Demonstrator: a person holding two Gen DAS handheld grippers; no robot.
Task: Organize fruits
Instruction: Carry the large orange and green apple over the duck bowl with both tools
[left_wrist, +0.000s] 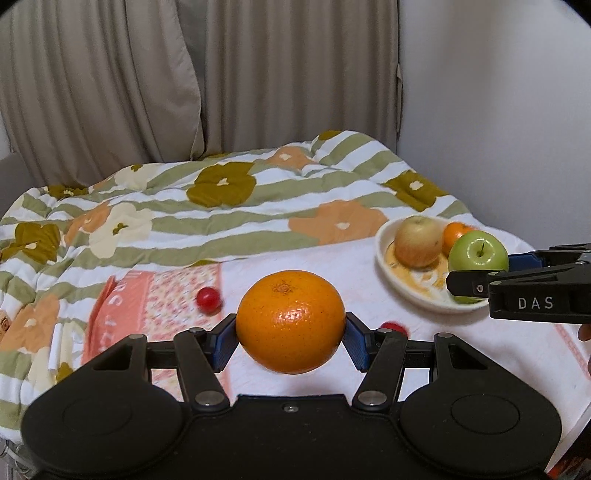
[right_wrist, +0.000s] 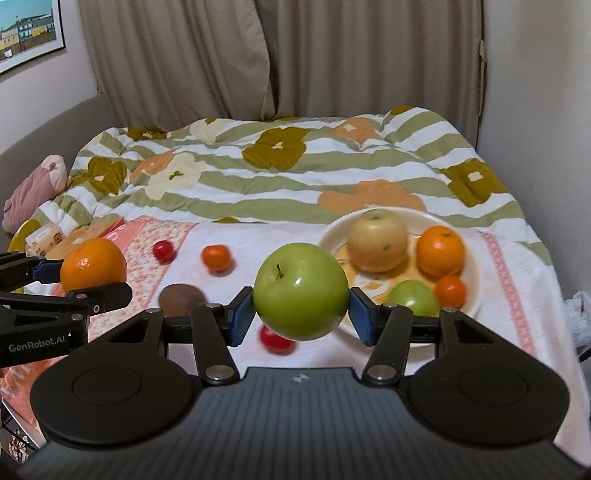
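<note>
My left gripper (left_wrist: 291, 334) is shut on a large orange (left_wrist: 290, 320), held above the white cloth; it also shows in the right wrist view (right_wrist: 93, 265). My right gripper (right_wrist: 301, 314) is shut on a green apple (right_wrist: 301, 290), held just left of the white bowl (right_wrist: 332, 230); the apple also shows in the left wrist view (left_wrist: 477, 254). The bowl holds a yellow apple (right_wrist: 377, 240), an orange (right_wrist: 440, 251), a small green apple (right_wrist: 413, 297) and a small orange fruit (right_wrist: 450, 291).
Loose on the cloth lie a small orange fruit (right_wrist: 217, 257), a red fruit (right_wrist: 163, 251), another red fruit (right_wrist: 275, 339) under the apple, and a brown fruit (right_wrist: 181, 295). A striped floral quilt (right_wrist: 280, 173) lies behind, curtains beyond. A pink plush (right_wrist: 33, 192) lies far left.
</note>
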